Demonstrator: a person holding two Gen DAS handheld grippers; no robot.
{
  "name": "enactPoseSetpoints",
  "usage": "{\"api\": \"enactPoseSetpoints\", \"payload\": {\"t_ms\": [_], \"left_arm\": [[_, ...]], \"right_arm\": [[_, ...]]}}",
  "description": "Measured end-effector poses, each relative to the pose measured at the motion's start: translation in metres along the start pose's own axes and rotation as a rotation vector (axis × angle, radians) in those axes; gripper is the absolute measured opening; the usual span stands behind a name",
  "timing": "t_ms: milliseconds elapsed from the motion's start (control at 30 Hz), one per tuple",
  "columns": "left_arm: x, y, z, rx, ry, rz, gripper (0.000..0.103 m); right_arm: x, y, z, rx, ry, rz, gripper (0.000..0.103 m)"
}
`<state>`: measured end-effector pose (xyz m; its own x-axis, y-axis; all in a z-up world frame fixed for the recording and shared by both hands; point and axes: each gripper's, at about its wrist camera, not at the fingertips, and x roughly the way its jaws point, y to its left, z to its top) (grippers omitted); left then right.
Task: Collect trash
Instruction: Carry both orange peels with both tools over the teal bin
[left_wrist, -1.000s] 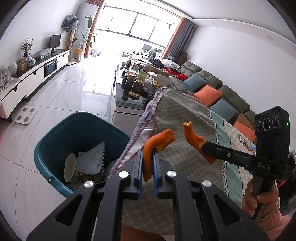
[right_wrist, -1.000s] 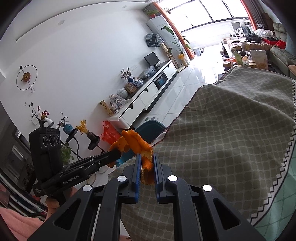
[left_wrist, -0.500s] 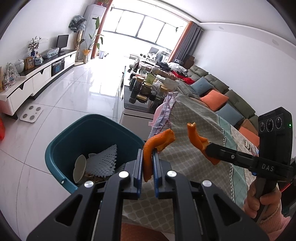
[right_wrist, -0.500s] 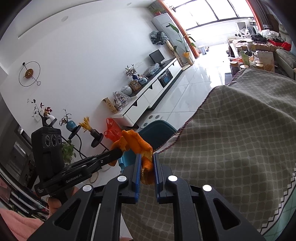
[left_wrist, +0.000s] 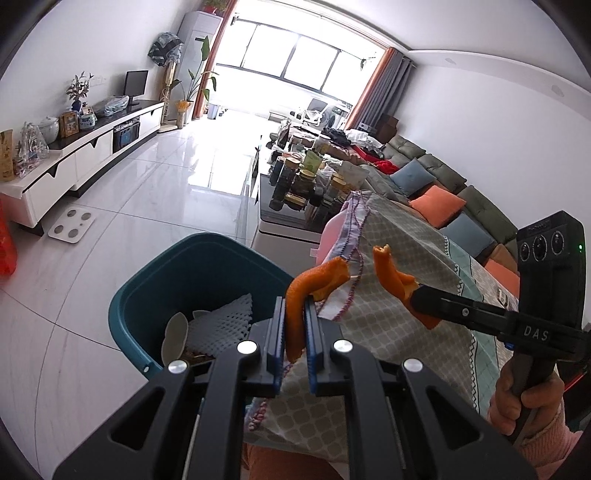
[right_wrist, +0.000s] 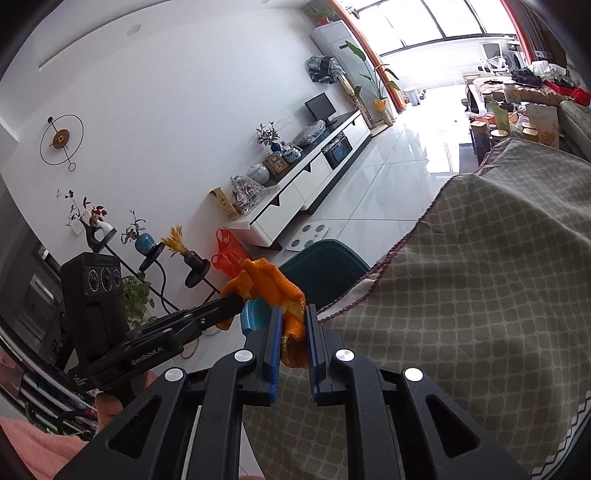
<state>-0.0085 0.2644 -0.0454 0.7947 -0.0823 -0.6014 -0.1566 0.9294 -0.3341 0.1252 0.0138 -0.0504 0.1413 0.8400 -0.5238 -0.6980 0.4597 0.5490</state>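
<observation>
Teal bin (left_wrist: 207, 258) on floor; both grippers clamping orange peel (left_wrist: 314, 284)

The teal bin (left_wrist: 199, 280) is partly hidden by the left hand-held gripper (left_wrist: 294, 332), and its contents under the white foam net (left_wrist: 221, 325) cannot be identified. The desk (right_wrist: 480, 277) is cut off at the right edge.
</observation>
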Motion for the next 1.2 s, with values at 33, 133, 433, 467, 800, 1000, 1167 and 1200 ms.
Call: {"api": "enactPoseSetpoints", "payload": {"t_ms": [33,133,433,467,800,1000,1167,1200], "left_arm": [[0.000,0.001,0.000,-0.001,0.000,0.004,0.011],[0.001,0.003,0.000,-0.007,-0.001,0.010,0.011],[0.002,0.005,0.000,-0.016,0.000,0.028,0.011],[0.003,0.005,-0.001,-0.017,0.001,0.029,0.011],[0.007,0.010,0.000,-0.025,0.009,0.049,0.011],[0.011,0.013,0.000,-0.034,0.016,0.061,0.011],[0.014,0.017,0.000,-0.041,0.021,0.072,0.011],[0.015,0.017,0.000,-0.043,0.023,0.073,0.011]], "right_arm": [[0.001,0.000,0.001,0.000,0.001,0.001,0.013],[0.003,0.000,0.003,-0.001,0.004,0.003,0.013],[0.014,0.004,0.008,-0.001,0.019,0.012,0.013],[0.015,0.004,0.008,-0.001,0.020,0.013,0.013],[0.026,0.004,0.012,0.000,0.037,0.019,0.013],[0.033,0.005,0.014,0.001,0.048,0.024,0.013],[0.039,0.006,0.015,-0.002,0.059,0.025,0.013],[0.040,0.007,0.016,-0.002,0.061,0.025,0.013]]}}
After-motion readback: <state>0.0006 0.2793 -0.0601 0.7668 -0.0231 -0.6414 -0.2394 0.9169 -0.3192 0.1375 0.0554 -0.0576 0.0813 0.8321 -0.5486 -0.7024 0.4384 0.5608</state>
